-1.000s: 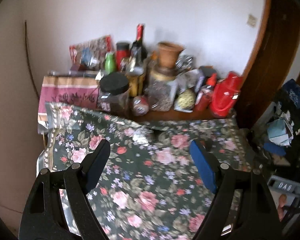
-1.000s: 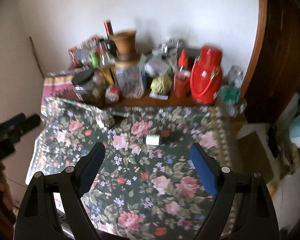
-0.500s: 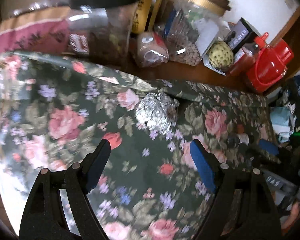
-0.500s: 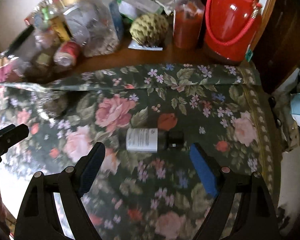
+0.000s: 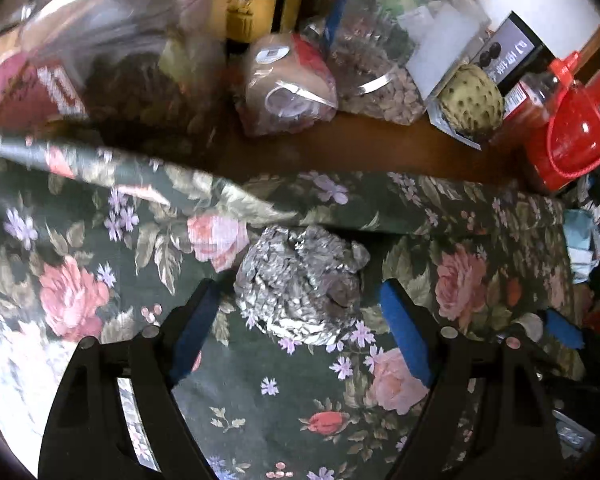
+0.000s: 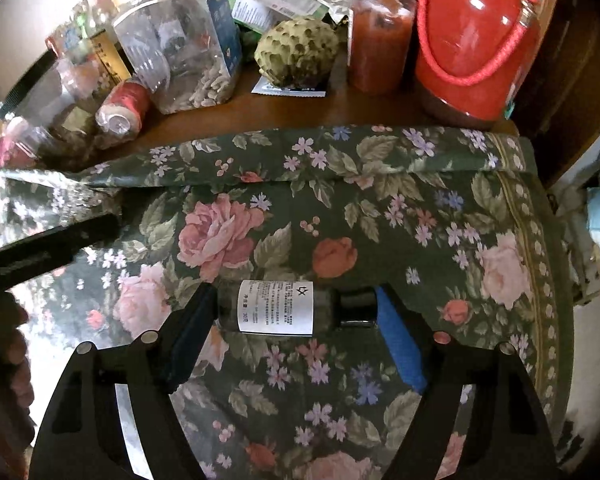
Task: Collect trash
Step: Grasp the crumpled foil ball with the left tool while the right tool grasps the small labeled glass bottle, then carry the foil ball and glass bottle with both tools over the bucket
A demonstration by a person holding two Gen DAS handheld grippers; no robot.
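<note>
A: Left gripper [image 5: 298,308]?
B: Spread wide, straddling the crumpled foil ball [image 5: 300,284] on the floral cloth [image 5: 100,264]; no contact.
A: Right gripper [image 6: 296,312]?
B: Also spread; small labelled bottle [image 6: 292,307] lies sideways between its pads, seemingly touching both.

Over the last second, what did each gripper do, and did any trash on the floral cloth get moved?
Both grippers came down toward the cloth. The left gripper now brackets the crumpled foil ball; the right gripper brackets the small dark bottle, lying on its side. Both stay open, nothing grasped. Foil and bottle haven't moved.
</note>
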